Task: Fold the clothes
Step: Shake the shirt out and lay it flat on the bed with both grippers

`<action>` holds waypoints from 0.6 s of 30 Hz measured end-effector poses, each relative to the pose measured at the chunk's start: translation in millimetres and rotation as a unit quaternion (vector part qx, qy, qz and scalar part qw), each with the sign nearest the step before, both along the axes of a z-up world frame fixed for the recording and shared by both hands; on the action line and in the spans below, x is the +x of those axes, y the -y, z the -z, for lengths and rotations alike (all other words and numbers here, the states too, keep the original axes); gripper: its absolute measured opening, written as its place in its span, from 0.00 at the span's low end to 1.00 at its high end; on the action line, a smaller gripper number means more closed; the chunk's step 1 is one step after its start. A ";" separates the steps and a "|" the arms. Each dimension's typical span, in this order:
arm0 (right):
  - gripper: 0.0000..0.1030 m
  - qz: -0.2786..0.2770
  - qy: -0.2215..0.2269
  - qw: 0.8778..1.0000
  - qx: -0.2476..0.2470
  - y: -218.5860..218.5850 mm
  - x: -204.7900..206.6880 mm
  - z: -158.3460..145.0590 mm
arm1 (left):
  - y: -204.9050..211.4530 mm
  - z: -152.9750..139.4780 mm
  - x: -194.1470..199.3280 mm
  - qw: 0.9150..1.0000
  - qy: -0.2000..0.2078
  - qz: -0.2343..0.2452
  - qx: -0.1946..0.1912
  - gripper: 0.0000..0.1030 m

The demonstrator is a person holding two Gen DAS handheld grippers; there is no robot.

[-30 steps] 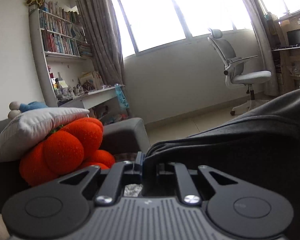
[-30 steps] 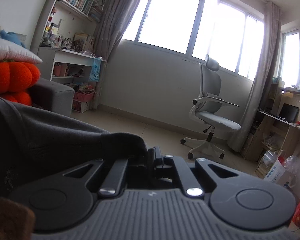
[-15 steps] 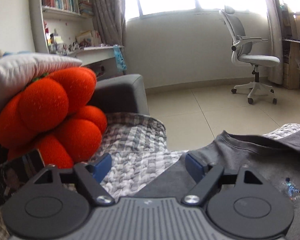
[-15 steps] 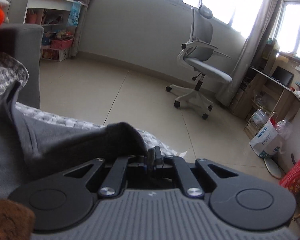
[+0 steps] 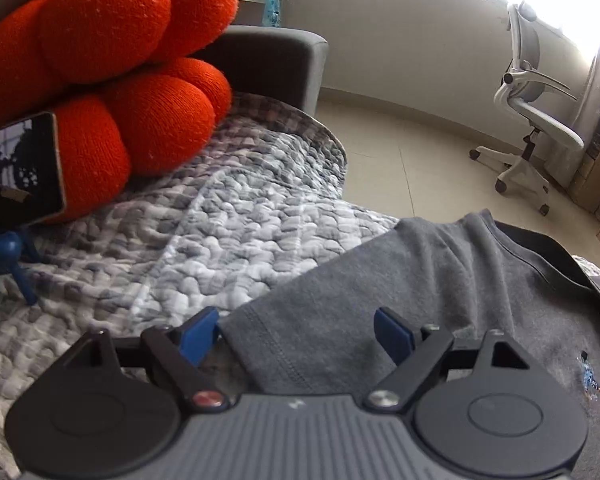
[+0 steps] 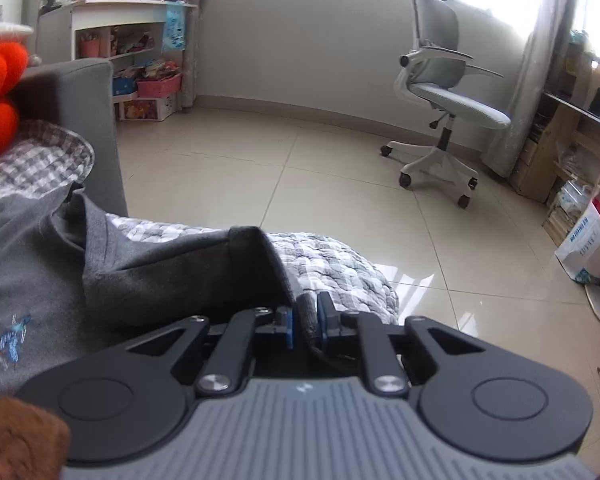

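The grey T-shirt (image 5: 440,288) lies front up on the quilted checked cover (image 5: 204,240) of the sofa, its collar (image 5: 512,240) toward the cover's far edge, where the tiled floor (image 6: 340,184) begins, and its body running back toward the cameras. The small blue embroidered motif (image 6: 14,338) on the chest faces up. The garment's long axis therefore runs from the near side of the cover to its far edge, and the two sleeves spread across that axis, one to each side. The left sleeve (image 5: 300,336) lies flat, its stitched hem edge pointing at the left gripper (image 5: 296,334). That gripper's fingers (image 5: 198,334) stand wide apart and hold nothing; the hem sits between them but the blue pads are clear of the cloth on both sides. The right sleeve (image 6: 196,268) is raised off the cover in a dark fold, its edge running into the right gripper (image 6: 306,322). That gripper's fingers (image 6: 326,320) are narrow and opening, with a strip of grey cloth between the pads; whether the pads press on it cannot be told with certainty, though it appears lightly pinched. In my judgement both sleeves are about equally near their own grippers, so the coming move turns on the left side: the hem lies straight ahead of the open fingers. The orange plush cushion (image 5: 112,80) and a phone (image 5: 20,172) propped against it occupy the cover's left end, well apart from the shirt.
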State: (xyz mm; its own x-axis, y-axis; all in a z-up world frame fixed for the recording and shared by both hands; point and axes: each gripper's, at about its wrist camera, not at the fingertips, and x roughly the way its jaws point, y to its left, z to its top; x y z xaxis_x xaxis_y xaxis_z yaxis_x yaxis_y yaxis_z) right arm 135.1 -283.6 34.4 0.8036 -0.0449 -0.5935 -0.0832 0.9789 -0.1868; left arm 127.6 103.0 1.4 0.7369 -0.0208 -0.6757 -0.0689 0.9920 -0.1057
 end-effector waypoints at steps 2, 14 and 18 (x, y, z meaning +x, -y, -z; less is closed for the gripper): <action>0.16 -0.028 -0.002 0.999 -0.044 -12.0 -1.9 4.4 | 0.8 3.0 4.0 1.000 0.004 -0.010 0.005 0.65; 0.05 -0.021 0.052 0.997 -0.050 -15.8 3.7 -11.7 | -39.0 -22.8 2.5 0.996 0.048 -0.069 -0.037 0.07; 0.05 -0.004 0.085 0.996 -0.005 -10.0 5.4 -36.9 | -44.0 -42.8 2.5 0.991 0.079 -0.105 0.011 0.06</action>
